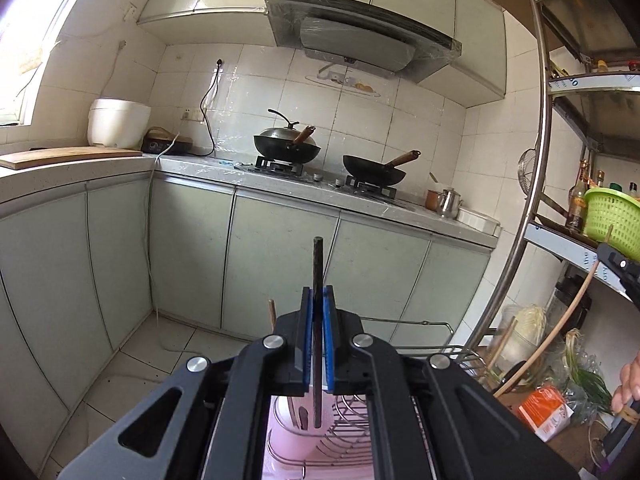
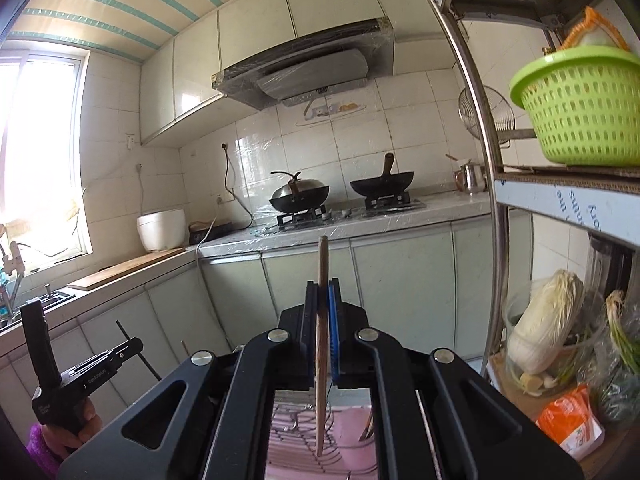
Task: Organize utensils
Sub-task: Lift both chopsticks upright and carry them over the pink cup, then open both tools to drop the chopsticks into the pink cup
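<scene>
My left gripper [image 1: 318, 294] is shut on a black chopstick [image 1: 318, 264] that stands upright between its blue pads, above a pink dish rack [image 1: 288, 432] with wire dividers. My right gripper [image 2: 323, 286] is shut on a wooden chopstick [image 2: 322, 264], also upright, above the same pink rack [image 2: 352, 416]. The left gripper [image 2: 132, 346] with its black chopstick also shows at lower left in the right wrist view. The right gripper [image 1: 616, 262] with a long wooden stick [image 1: 560, 324] shows at right in the left wrist view.
Kitchen counter [image 1: 280, 188] ahead with two woks [image 1: 286, 146] on a stove, a rice cooker [image 1: 118, 122] and a cutting board [image 1: 68, 156]. A steel shelf [image 2: 492, 240] at right holds a green basket [image 2: 580, 112], cabbage [image 2: 540, 320] and bags.
</scene>
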Demonstrator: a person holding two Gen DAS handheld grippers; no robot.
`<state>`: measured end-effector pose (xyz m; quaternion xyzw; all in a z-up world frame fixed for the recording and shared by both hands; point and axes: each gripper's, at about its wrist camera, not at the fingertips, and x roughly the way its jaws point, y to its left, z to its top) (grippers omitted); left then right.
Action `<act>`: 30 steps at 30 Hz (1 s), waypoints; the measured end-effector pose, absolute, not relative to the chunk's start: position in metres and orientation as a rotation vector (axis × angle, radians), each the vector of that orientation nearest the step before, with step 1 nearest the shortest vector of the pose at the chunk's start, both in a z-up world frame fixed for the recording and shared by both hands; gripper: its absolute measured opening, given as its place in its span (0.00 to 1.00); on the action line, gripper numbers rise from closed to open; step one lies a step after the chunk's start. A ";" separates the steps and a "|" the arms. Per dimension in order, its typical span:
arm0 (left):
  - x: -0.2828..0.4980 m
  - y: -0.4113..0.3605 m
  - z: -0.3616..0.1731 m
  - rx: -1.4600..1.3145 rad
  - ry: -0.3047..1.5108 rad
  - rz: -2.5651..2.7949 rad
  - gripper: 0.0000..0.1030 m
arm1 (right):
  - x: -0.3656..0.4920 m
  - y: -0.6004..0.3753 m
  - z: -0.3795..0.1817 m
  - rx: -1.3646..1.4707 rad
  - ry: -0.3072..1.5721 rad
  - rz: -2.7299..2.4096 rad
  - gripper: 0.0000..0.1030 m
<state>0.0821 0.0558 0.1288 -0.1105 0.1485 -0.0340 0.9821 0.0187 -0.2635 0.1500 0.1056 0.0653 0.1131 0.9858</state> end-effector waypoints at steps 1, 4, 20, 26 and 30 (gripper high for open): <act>0.088 0.056 0.126 -0.223 0.305 -0.065 0.04 | 0.022 -0.265 0.152 0.211 0.124 0.220 0.05; 0.103 0.054 0.116 -0.220 0.327 -0.056 0.04 | 0.029 -0.266 0.151 0.203 0.115 0.200 0.05; 0.139 0.038 0.070 -0.151 0.448 -0.052 0.04 | 0.088 -0.261 0.098 0.188 0.312 0.189 0.05; 0.141 0.034 0.059 -0.140 0.481 -0.058 0.04 | 0.100 -0.256 0.071 0.189 0.395 0.194 0.05; 0.138 0.032 0.057 -0.143 0.495 -0.072 0.09 | 0.105 -0.254 0.059 0.196 0.441 0.201 0.05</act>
